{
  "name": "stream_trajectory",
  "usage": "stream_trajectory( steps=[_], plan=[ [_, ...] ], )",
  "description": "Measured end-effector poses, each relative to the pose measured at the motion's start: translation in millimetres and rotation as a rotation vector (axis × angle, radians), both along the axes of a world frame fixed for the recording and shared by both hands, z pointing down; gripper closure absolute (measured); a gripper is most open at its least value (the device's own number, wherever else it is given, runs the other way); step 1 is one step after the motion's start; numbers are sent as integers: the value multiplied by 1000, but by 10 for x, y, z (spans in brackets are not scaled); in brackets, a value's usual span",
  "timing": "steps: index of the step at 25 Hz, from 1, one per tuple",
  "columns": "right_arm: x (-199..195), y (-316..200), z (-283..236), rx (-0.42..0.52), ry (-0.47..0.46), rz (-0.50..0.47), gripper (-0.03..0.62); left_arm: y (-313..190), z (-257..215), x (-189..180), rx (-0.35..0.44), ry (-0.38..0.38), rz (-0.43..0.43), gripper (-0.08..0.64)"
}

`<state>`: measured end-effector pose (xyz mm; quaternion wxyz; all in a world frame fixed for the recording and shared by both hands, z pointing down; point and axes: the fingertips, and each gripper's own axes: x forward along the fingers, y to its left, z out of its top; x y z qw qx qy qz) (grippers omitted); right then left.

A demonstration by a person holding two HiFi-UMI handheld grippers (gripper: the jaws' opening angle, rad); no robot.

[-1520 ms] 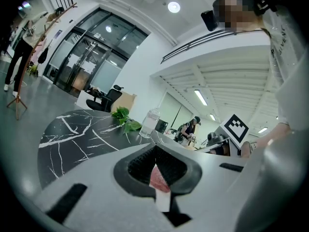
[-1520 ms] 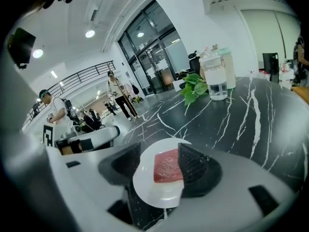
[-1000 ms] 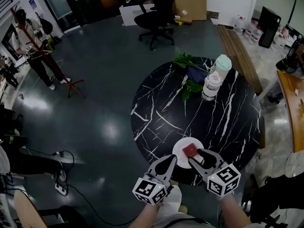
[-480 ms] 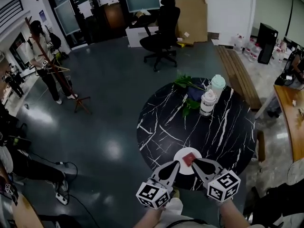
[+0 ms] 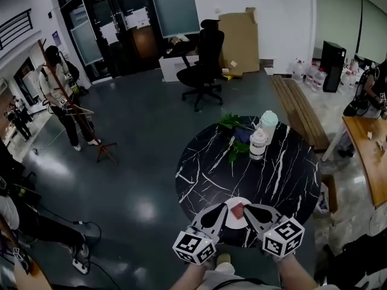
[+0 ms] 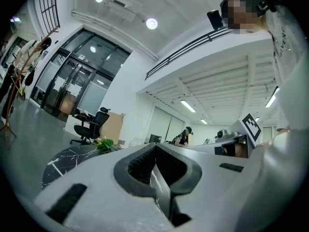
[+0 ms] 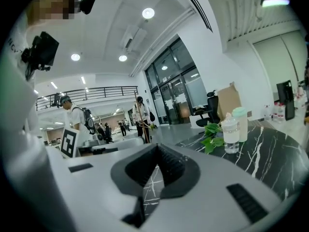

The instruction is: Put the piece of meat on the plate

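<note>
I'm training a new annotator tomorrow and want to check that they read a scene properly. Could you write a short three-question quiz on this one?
1. True or false: the piece of meat lies on the white plate.
2. What stands beside the green leaves on the far side of the table? A) two bottles B) a kettle C) a stack of bowls
3. Fill in: the left claw and the right claw are both ____, with nothing between their jaws.

Key: 1 true; 2 A; 3 shut.
</note>
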<state>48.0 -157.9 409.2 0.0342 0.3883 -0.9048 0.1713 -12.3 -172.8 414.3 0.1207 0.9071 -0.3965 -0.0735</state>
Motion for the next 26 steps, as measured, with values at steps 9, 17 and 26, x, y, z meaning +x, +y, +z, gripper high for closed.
stream_trajectory(
  steps=[9,17,26],
  plan=[
    [17,23,-17,5,-7,26,581,59,5,-35,1,15,-9,552],
    [30,71,-80,18,1,6,581,91,-24,14,0,34,1,552],
    [47,51,4,3,15,-7,581,57,33,82,-8,25,23,552]
  ],
)
